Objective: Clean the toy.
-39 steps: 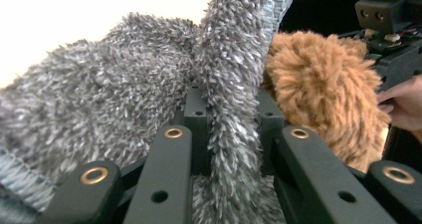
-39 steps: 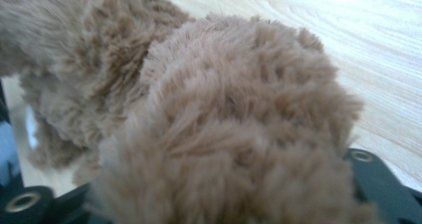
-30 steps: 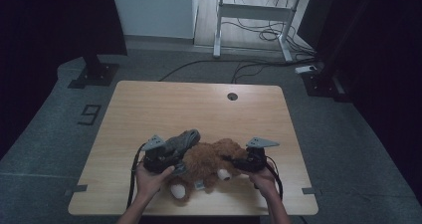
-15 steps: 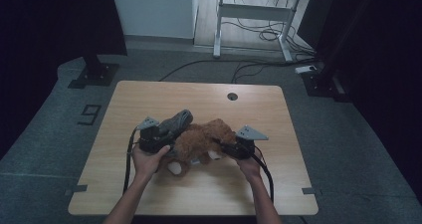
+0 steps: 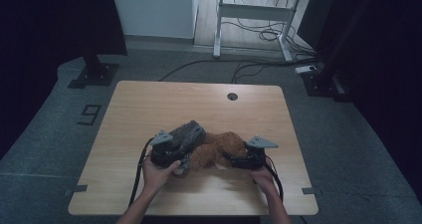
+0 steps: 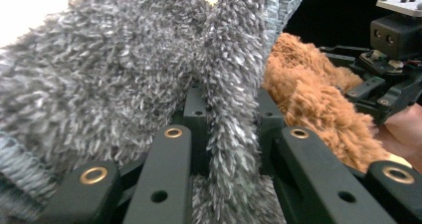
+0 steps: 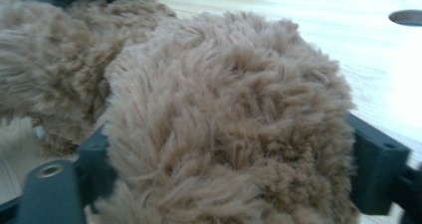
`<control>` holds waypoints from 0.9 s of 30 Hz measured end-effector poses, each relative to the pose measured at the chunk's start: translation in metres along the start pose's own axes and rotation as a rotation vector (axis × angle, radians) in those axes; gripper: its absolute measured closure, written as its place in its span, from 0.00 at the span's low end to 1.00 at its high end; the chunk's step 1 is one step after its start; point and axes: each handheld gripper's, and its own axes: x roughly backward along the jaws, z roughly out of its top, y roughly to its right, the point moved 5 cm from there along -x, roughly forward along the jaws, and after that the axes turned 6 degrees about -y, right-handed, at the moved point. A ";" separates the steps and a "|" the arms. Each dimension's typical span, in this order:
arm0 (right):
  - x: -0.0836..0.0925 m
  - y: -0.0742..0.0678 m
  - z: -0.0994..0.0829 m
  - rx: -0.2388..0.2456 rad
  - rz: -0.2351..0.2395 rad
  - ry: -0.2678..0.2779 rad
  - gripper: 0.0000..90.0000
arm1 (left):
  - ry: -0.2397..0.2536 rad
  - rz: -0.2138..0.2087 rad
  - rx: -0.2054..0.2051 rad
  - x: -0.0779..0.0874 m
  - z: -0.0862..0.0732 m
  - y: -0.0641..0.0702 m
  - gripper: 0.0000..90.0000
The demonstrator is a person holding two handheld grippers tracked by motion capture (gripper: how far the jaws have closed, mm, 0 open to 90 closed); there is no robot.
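Observation:
A grey fuzzy fabric piece (image 5: 189, 133) and a brown plush piece (image 5: 219, 147) lie bunched together on the wooden table (image 5: 199, 104), near its front edge. My left gripper (image 5: 182, 152) comes in from the left and is shut on a fold of the grey fabric (image 6: 114, 74), pinched between its fingers (image 6: 195, 109). My right gripper (image 5: 230, 159) comes in from the right. Its jaws have just been opening and stand wide, with the brown plush (image 7: 214, 109) bulging between them. The right gripper (image 6: 383, 84) also appears in the left gripper view, behind the brown plush (image 6: 308, 94).
A round cable hole (image 5: 232, 96) sits near the table's far edge. Bare wood (image 5: 149, 99) spreads beyond and to both sides of the bundle. Behind the table are a white desk frame (image 5: 249, 15), floor cables (image 5: 249, 64) and dark stand bases (image 5: 94, 74).
Both hands and the plush bundle first moved away from the front edge, then came back toward it. The left grip on the grey fabric is unchanged.

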 end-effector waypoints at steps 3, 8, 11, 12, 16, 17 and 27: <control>0.000 0.000 -0.002 -0.034 -0.016 -0.022 0.10 | 0.007 -0.008 0.003 0.003 -0.007 0.001 0.83; -0.002 0.001 -0.008 -0.119 -0.017 -0.094 0.04 | 0.009 -0.015 0.004 0.007 -0.017 0.002 0.83; -0.002 0.000 -0.010 -0.118 -0.015 -0.087 0.09 | 0.005 -0.009 0.003 0.009 -0.018 0.004 0.83; -0.002 -0.001 -0.011 -0.109 -0.011 -0.083 0.12 | 0.005 -0.009 0.003 0.009 -0.018 0.004 0.83; 0.001 -0.005 -0.013 -0.072 -0.022 -0.064 0.27 | -0.008 -0.004 -0.019 0.013 -0.003 0.012 0.83; 0.002 -0.006 -0.013 -0.063 -0.026 -0.061 0.29 | -0.003 -0.010 -0.021 0.013 0.006 0.015 0.83; 0.004 -0.010 -0.016 -0.028 -0.057 -0.022 0.36 | -0.055 -0.024 -0.158 -0.035 0.069 0.076 0.83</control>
